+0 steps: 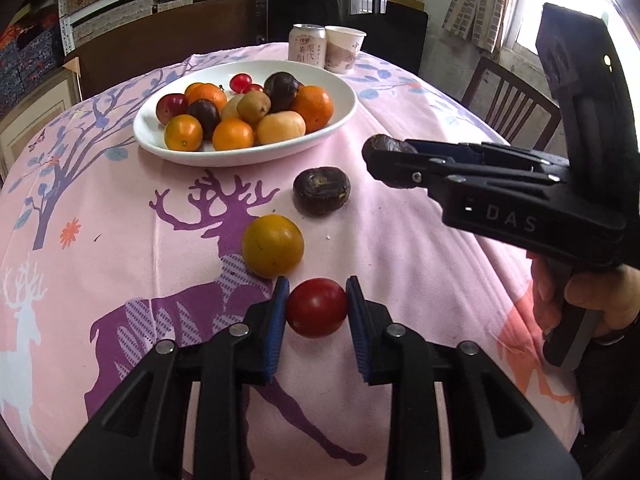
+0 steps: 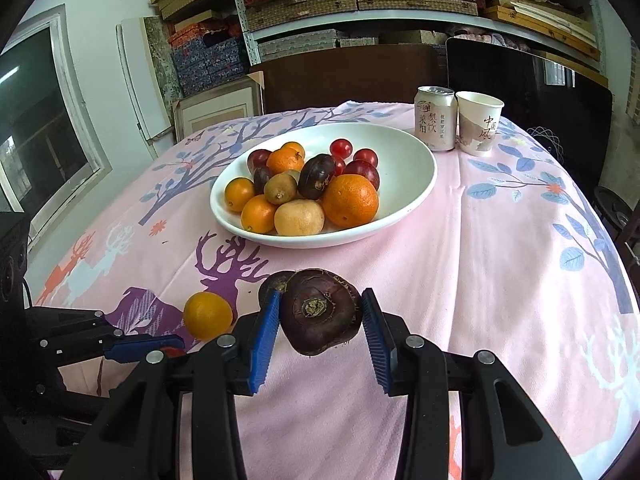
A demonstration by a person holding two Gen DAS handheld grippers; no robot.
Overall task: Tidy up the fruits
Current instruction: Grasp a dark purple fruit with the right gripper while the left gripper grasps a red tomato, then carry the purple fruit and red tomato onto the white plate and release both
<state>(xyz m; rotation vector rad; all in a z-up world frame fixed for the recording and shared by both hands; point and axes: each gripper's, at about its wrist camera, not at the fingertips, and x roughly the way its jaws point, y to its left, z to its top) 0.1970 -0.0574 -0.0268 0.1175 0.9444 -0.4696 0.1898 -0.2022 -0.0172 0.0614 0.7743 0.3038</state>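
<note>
Near the plate (image 1: 244, 156): loose fruit on the surface.
Left claw (image 1: 317, 308): clenched on red tomato (image 1: 316, 307); soft, squeeze lightly at mid-sides.
Right claw (image 2: 320, 318): grasping dark chestnut (image 2: 320, 312); firm.

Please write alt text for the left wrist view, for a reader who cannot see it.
The left tool is shut on a red tomato on a pink deer-print tablecloth. Beyond it lie a yellow-orange fruit and a dark brown fruit; the right tool, at right, holds another dark fruit. A white bowl of fruit stands behind.
</note>
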